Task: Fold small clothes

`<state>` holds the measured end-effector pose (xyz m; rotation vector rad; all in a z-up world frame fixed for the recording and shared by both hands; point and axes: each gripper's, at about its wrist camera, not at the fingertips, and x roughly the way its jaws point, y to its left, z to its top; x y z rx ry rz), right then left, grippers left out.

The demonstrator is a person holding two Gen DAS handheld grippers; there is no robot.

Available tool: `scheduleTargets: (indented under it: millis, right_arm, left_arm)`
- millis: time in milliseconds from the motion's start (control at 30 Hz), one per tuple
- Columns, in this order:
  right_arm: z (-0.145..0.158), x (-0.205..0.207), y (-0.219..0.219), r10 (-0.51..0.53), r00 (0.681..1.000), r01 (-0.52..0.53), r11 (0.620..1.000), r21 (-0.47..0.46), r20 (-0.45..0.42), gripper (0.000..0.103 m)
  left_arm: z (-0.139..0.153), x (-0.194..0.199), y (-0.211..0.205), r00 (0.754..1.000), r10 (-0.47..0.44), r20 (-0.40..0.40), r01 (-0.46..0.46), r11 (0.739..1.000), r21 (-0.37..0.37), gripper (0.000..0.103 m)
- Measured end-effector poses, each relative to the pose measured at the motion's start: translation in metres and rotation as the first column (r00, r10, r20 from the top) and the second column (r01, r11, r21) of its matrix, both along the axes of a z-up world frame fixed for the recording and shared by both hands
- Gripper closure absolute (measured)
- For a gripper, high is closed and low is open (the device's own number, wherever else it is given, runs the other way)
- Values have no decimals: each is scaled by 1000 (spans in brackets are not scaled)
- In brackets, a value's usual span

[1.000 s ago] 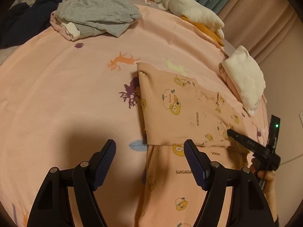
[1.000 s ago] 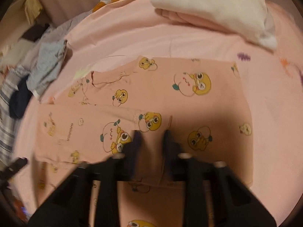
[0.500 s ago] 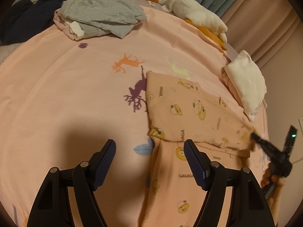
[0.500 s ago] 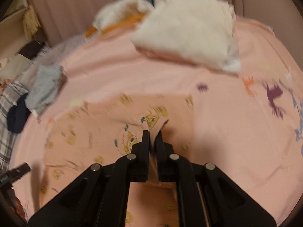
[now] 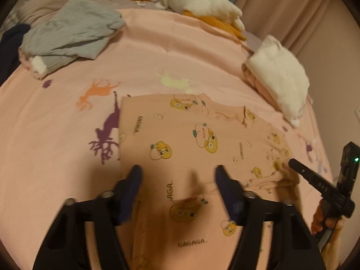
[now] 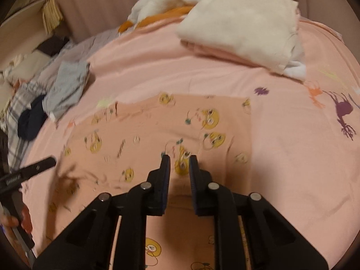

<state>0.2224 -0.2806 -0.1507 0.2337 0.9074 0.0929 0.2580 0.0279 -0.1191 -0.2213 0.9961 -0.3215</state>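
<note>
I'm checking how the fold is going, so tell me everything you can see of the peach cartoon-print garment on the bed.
The peach garment is thin, soft-looking knit printed with yellow cartoon faces and "GAGAGA" lettering. It lies flat on the pink bedsheet, its upper part folded over the lower layer in a rough rectangle, a small collar notch at its far edge. The left gripper hovers above it, jaws closing with no fabric pinched. The right gripper, jaws opening, shows no cloth between them; whether it touches is unclear.

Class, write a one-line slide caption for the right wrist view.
Right gripper, jaws opening and empty, above the peach cartoon-print garment part-folded on the pink sheet, folded white stack behind.
</note>
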Motion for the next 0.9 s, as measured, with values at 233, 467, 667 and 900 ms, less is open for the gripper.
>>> scheduleTargets:
  millis: [233, 467, 667, 900]
  right_arm:
    - [-26, -6, 2, 13, 998, -19, 995, -95, -63, 89]
    - [-23, -13, 0, -6, 998, 3, 998, -65, -59, 83]
    - [-4, -57, -7, -12, 999, 12, 1000, 6, -30, 65]
    - [7, -123, -31, -83, 996, 85, 990, 116, -22, 49]
  left_arm:
    - [-29, -1, -7, 999, -36, -32, 38, 997, 71, 59]
    - [-27, -10, -3, 999, -32, -33, 34, 996, 81, 59]
    - [-10, -42, 11, 1000, 1, -24, 0, 998, 63, 43]
    - [-3, -93, 31, 999, 11, -43, -11, 1000, 14, 37]
